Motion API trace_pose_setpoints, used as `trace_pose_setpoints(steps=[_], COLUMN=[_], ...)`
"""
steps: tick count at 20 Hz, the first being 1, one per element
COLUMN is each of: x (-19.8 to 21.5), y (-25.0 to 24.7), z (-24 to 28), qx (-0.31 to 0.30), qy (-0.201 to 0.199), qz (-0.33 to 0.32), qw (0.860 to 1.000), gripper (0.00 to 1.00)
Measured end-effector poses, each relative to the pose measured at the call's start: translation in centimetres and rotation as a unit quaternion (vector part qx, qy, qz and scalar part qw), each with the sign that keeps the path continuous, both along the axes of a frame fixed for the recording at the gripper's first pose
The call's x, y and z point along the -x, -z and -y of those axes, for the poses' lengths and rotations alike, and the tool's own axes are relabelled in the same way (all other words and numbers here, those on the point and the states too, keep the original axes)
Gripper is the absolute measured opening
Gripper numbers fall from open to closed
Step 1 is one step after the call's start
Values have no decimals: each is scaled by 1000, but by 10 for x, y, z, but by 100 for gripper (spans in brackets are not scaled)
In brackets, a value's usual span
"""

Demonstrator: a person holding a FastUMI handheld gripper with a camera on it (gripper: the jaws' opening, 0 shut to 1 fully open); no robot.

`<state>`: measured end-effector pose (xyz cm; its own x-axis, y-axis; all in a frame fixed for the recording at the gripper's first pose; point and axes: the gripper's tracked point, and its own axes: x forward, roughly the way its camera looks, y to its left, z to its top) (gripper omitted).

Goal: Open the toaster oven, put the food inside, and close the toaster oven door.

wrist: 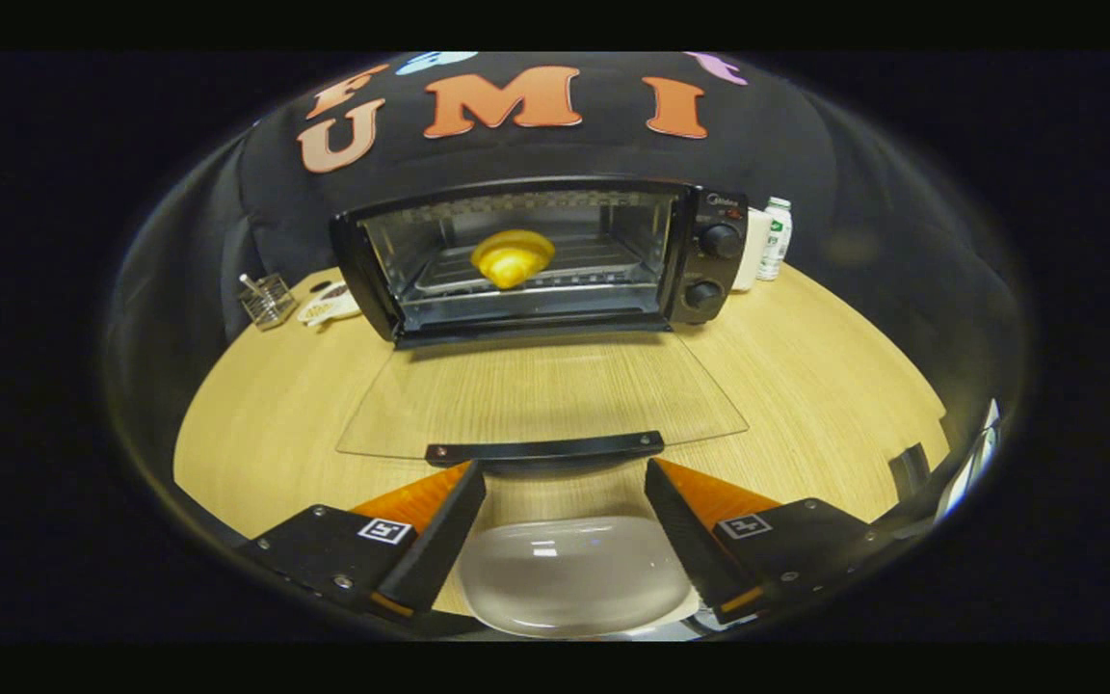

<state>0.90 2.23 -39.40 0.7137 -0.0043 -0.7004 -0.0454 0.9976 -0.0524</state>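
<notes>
Two steps look done, since the food (512, 258) lies on the rack inside the oven (541, 255), so with your gripper (565, 482) spread wide and empty just before the handle (545, 449), you should lift the door (541, 395) shut.
</notes>
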Motion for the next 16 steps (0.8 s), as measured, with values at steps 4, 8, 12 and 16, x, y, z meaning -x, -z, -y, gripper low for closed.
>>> trace_pose_setpoints(steps=[4,8,12,16], x=[-4,-6,-8,-11], y=[12,17,1,-16], z=[-4,-7,-6,-9], qx=[13,12,2,-1], qy=[-5,-24,-26,-24], qz=[-10,-26,-12,-4], qw=[1000,999,1000,1000], gripper=[100,99,99,99])
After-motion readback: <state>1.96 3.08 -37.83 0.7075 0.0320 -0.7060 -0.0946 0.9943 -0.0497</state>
